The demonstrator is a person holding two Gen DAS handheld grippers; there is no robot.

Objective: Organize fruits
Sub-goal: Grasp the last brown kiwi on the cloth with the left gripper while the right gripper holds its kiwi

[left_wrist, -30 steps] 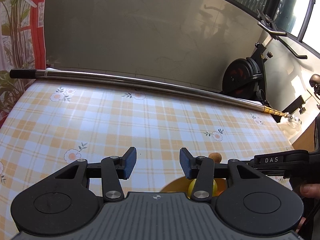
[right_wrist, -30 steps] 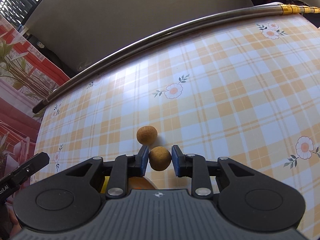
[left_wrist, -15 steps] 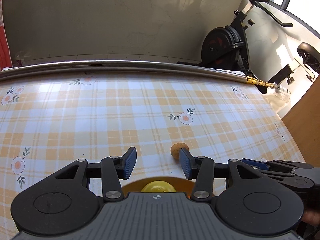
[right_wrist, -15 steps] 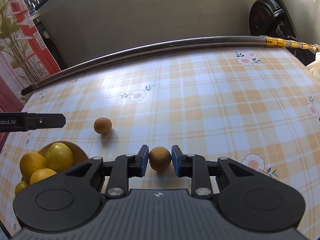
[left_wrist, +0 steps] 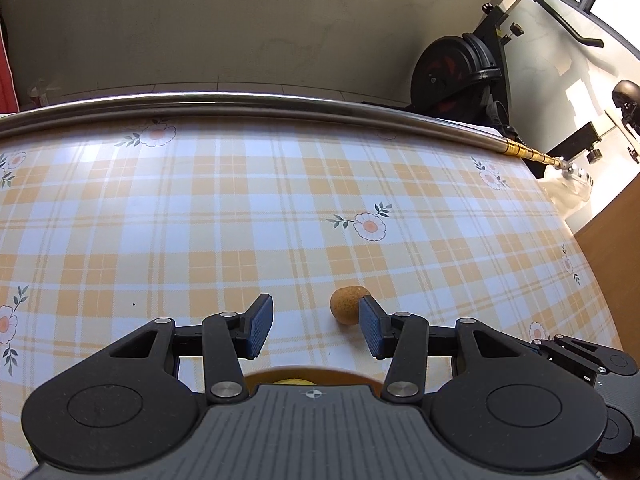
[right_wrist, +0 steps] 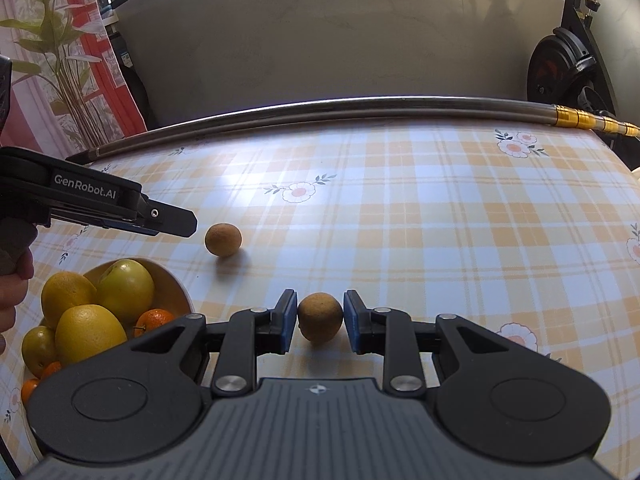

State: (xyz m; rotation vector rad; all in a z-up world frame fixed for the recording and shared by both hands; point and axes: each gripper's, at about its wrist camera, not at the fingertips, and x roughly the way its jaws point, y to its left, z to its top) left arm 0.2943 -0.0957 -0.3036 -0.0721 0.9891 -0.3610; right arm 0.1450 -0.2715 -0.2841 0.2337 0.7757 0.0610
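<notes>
Two small round brown fruits lie loose on the orange-and-white checked tabletop (right_wrist: pixel 420 216). One brown fruit (right_wrist: pixel 320 317) sits between the blue pads of the right gripper (right_wrist: pixel 320 320), whose jaws stand narrow, close on either side of it; whether the pads actually press it I cannot tell. The other brown fruit (right_wrist: pixel 223 239) rests a little farther toward the far edge and to the left, just beyond the tip of the left gripper (left_wrist: pixel 316 330). From the left wrist this second fruit (left_wrist: pixel 347 304) shows just beside the right blue pad, outside the wide-open jaws, which hold nothing.

Near the tabletop's left edge stands an orange round bowl (right_wrist: pixel 176 288) heaped with yellow citrus fruits (right_wrist: pixel 88 330), green-yellow apples (right_wrist: pixel 125 290) and small orange mandarins (right_wrist: pixel 154 318); it is near both brown fruits. A long steel pole with a gold end (right_wrist: pixel 360 106) lies along the far edge. Behind it are a black exercise bike (left_wrist: pixel 460 76) and a grey wall (right_wrist: pixel 320 32).
</notes>
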